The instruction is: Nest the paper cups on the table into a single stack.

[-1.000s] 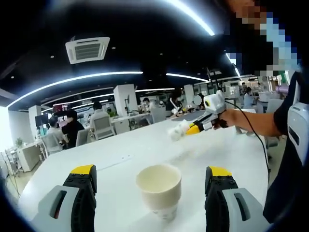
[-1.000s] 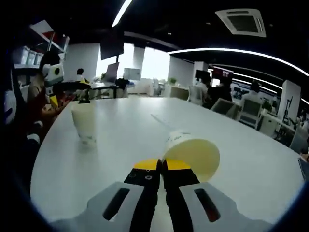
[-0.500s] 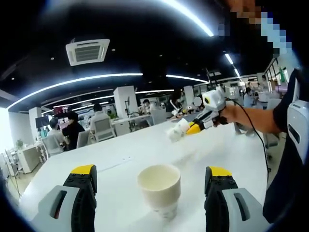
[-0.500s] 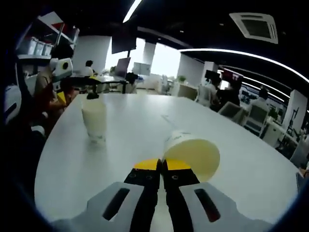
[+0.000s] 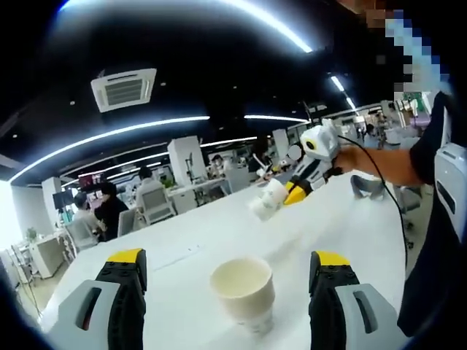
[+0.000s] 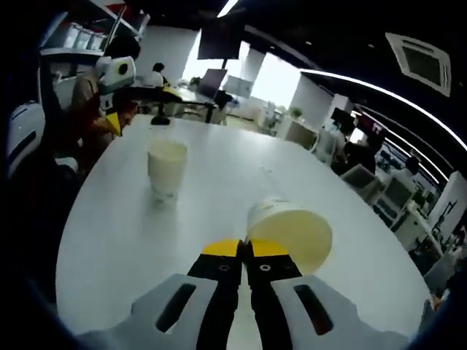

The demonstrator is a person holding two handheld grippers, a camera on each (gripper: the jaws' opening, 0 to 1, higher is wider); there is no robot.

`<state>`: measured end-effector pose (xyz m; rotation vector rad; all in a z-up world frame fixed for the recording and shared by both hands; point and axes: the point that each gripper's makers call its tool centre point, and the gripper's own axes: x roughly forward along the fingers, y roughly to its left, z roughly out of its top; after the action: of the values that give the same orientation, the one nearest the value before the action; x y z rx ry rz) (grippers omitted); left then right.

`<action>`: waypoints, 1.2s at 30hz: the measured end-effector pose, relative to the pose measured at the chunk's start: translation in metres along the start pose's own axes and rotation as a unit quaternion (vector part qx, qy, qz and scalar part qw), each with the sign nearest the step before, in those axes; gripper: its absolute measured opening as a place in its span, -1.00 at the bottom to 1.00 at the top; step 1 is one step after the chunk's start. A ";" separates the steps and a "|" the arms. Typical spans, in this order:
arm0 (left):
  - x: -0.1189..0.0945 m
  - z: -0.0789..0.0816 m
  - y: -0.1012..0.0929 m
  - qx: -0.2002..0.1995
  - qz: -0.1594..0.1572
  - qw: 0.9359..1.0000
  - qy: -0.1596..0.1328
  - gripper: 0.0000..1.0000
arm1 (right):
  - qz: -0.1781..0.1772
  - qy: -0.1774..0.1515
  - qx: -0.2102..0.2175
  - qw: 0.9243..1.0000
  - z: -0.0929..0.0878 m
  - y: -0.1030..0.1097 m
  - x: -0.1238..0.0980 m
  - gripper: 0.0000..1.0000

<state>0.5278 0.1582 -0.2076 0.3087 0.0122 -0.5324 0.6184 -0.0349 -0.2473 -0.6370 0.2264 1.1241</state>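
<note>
Paper cups are two here, on a big white table (image 6: 109,240) that runs across the lower half of both views; its far edge melts into a blurred office of desks, chairs and seated people.

Largest in the right gripper view is the right gripper (image 6: 244,257), low centre, its yellow-tipped jaws pressed together on the rim of a tilted cup (image 6: 290,230). That cup lies on its side with the mouth toward the lower right; the pinched bit of rim is hidden behind the jaw tips. In the left gripper view this same pair shows small at upper right, gripper (image 5: 295,193) and cup (image 5: 267,200) raised above the table, in a person's hand (image 5: 349,158).

The left gripper (image 5: 228,271) stands with jaws wide apart and nothing between the pads. An upright cup (image 5: 243,290) sits on the table between them, touching neither; its base print is too blurred to read. In the right gripper view it stands at upper left (image 6: 166,167).
</note>
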 end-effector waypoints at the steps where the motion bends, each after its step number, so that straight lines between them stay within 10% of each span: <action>1: 0.001 0.001 -0.002 0.006 -0.005 1.000 0.001 0.96 | 0.002 0.004 -0.008 1.000 0.003 0.002 -0.001 -0.93; 22: 0.053 0.026 -0.062 0.168 -0.113 0.978 0.043 0.72 | 0.055 0.066 -0.176 0.981 0.040 0.055 -0.011 -0.94; 36: 0.084 0.034 -0.089 0.180 -0.160 0.969 0.054 0.43 | 0.067 0.067 -0.228 0.969 0.056 0.081 -0.015 -0.94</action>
<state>0.5533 0.0337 -0.2085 0.6980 0.0729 -0.8399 0.5318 0.0089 -0.2243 -1.1221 0.1274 1.2756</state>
